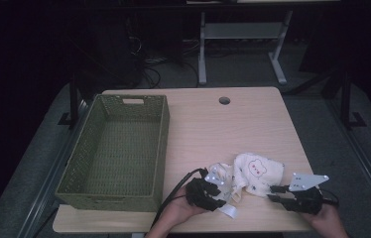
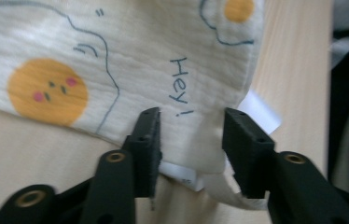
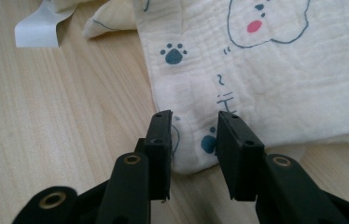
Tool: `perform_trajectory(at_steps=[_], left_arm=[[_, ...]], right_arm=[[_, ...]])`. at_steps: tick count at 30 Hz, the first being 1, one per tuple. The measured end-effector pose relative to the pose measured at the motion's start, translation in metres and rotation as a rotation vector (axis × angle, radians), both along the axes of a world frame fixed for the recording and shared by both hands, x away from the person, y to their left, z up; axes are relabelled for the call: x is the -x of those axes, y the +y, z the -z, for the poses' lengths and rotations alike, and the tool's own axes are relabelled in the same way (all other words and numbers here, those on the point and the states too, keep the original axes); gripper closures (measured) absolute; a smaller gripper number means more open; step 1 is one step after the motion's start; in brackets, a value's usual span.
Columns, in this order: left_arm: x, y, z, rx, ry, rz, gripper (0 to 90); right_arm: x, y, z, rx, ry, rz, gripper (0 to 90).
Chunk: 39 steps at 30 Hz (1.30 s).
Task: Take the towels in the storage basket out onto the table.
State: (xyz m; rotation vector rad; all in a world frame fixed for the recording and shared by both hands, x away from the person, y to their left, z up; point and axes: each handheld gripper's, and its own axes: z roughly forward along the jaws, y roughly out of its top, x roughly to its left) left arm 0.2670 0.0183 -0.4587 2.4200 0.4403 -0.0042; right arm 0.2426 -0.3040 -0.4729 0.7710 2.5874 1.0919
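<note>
1. Holding my left claw [image 1: 221, 194] at the near-left corner of the cream cloth [image 1: 253, 172], I have its jaws apart with the hem between them; whether the pads press yet I cannot tell.
2. My right claw [image 1: 276, 193] sits at the cloth's near-right edge, jaws apart astride a narrow flap with paw prints, a gap showing on either side.
3. The cloth is soft, crinkled muslin, printed with orange round faces, blue outlines, the word "Hey!" and a bear face with a red mouth. It lies rumpled in two humps near the front edge of the table [image 1: 208, 129], right of centre.
4. A white label tag [image 1: 229, 210] sticks out flat from the cloth's near-left corner.
5. The table is pale wood-grain laminate with rounded corners and a cable hole [image 1: 224, 100] at the far edge.
6. A green woven basket [image 1: 161, 148], rectangular with handle slots, stands on the left half, well apart from the cloth.
7. Bare tabletop lies between basket and cloth and beyond the cloth; the room behind is dark, with a grey desk frame [image 1: 240, 37].
</note>
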Motion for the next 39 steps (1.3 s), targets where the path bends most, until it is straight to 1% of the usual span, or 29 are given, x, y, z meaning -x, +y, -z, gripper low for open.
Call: perform_trajectory(at_steps=[1, 2, 4, 5, 6, 7, 8, 12, 15, 17, 20, 21, 22, 24, 25, 26, 27, 28, 31, 33, 34, 35, 37, 38, 39], left_arm=[[0.002, -0.002, 0.0, -0.006, -0.024, 0.001, 59.8], [0.003, -0.003, -0.001, -0.034, -0.058, 0.022, 60.4], [0.006, -0.005, 0.0, -0.04, -0.09, 0.013, 63.4], [0.006, -0.005, 0.0, -0.045, -0.092, 0.016, 64.3], [0.006, -0.005, 0.0, -0.042, -0.095, 0.017, 65.0], [0.006, -0.005, 0.001, -0.028, -0.094, 0.008, 66.7], [0.005, -0.005, 0.0, -0.039, -0.096, 0.02, 68.9], [0.004, -0.005, 0.0, -0.034, -0.099, 0.027, 75.5], [0.005, -0.007, 0.001, -0.023, -0.092, 0.011, 78.8], [0.004, -0.007, 0.001, -0.028, -0.094, 0.011, 82.9], [0.002, -0.006, 0.001, -0.02, -0.078, -0.008, 87.0], [0.002, -0.007, 0.002, -0.006, -0.07, -0.022, 87.6], [0.001, -0.006, 0.001, -0.015, -0.066, -0.019, 87.9], [-0.001, -0.005, 0.001, -0.01, -0.049, -0.025, 88.2], [-0.001, -0.005, 0.002, -0.001, -0.037, -0.04, 88.3], [-0.002, -0.005, 0.002, 0.001, -0.037, -0.05, 88.4], [-0.004, -0.003, 0.001, -0.001, -0.031, -0.049, 88.3], [-0.005, -0.002, 0.001, 0.012, -0.015, -0.057, 88.4], [-0.007, 0.001, 0.0, 0.03, 0.009, -0.072, 88.5], [-0.009, 0.005, -0.002, 0.078, 0.037, -0.094, 88.4], [-0.01, 0.006, -0.002, 0.083, 0.038, -0.09, 88.5], [-0.01, 0.007, -0.003, 0.104, 0.049, -0.11, 88.6], [-0.011, 0.01, -0.005, 0.13, 0.061, -0.117, 88.6], [-0.011, 0.012, -0.005, 0.15, 0.071, -0.126, 88.6], [-0.011, 0.012, -0.006, 0.155, 0.073, -0.131, 88.6]], right_arm=[[0.0, 0.0, 0.0, 0.0, 0.001, 0.001, 66.4], [0.0, 0.0, 0.0, -0.001, 0.0, 0.004, 66.8], [0.001, 0.0, 0.0, -0.002, 0.0, 0.011, 67.4], [0.001, 0.0, 0.0, -0.001, -0.001, 0.014, 67.9], [0.001, 0.0, 0.0, 0.0, -0.003, 0.015, 68.6], [0.001, 0.001, 0.0, 0.0, -0.004, 0.015, 69.4], [0.001, 0.001, 0.0, -0.001, -0.007, 0.013, 69.9], [0.002, 0.002, 0.0, -0.002, -0.007, 0.021, 72.6], [0.003, 0.002, 0.0, 0.002, -0.014, 0.025, 77.2], [0.003, 0.002, 0.0, 0.004, -0.014, 0.03, 79.6], [0.003, 0.002, 0.0, 0.008, -0.014, 0.035, 81.6], [0.003, 0.002, 0.0, 0.008, -0.014, 0.037, 82.4], [0.003, 0.002, 0.0, 0.006, -0.015, 0.039, 82.7], [0.003, 0.002, 0.0, 0.002, -0.004, 0.046, 83.1], [0.003, 0.002, -0.001, 0.001, 0.002, 0.044, 83.3], [0.003, 0.001, -0.001, -0.002, 0.004, 0.04, 83.4], [0.003, 0.001, -0.001, -0.008, 0.01, 0.038, 83.4], [0.003, 0.0, -0.001, -0.011, 0.014, 0.036, 83.4], [0.004, 0.0, -0.001, -0.017, 0.02, 0.035, 83.5], [0.004, 0.0, -0.001, -0.019, 0.017, 0.027, 83.4], [0.005, 0.0, -0.002, -0.021, 0.02, 0.028, 83.5], [0.006, 0.0, -0.002, -0.026, 0.019, 0.026, 83.5], [0.007, 0.0, -0.004, -0.035, 0.015, 0.025, 83.5], [0.008, -0.001, -0.005, -0.037, 0.009, 0.024, 83.5], [0.008, -0.002, -0.006, -0.044, 0.009, 0.023, 83.5]])
